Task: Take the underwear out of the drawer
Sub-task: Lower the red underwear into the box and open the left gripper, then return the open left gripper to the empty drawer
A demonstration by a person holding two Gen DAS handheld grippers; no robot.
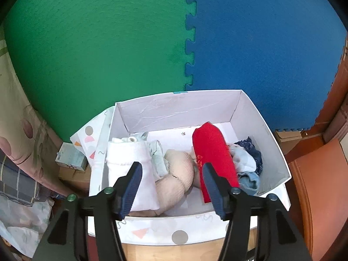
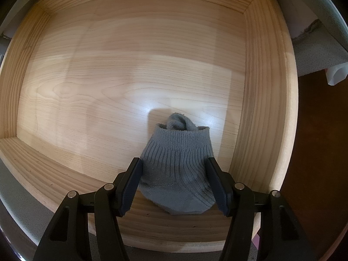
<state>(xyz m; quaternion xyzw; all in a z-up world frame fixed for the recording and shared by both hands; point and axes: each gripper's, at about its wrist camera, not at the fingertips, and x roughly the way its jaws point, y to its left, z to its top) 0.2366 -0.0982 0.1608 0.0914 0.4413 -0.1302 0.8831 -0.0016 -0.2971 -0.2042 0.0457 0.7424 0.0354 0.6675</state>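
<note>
Two views, left wrist first. The left gripper (image 1: pixel 171 187) hangs over a white box (image 1: pixel 280 152) set beside green and blue floor mats (image 1: pixel 108 43); its jaws stand apart with nothing between the pads, released. In the box I count a white folded piece (image 1: pixel 128 154), a beige roll (image 1: pixel 180 169), a red piece (image 1: pixel 213 152), a pale blue bundle (image 1: pixel 245 169) and a dark navy one (image 1: pixel 254 152); one or two more scraps behind the white piece are too tangled to count. Right wrist view: the right gripper (image 2: pixel 174 180) points down into the wooden drawer (image 2: pixel 265 108), its pads flanking the one grey knitted garment (image 2: pixel 178 163) that lies at the near right of the drawer floor. The pads look to touch the fabric at both sides, so I read it as grasping the garment, though lightly. Nothing else is in the drawer. To do this well: likely squeeze until the knit bunches firmly, lift straight up clear of the near wall, keep the hanging cuff from snagging the rim, then carry it across to the box.
</note>
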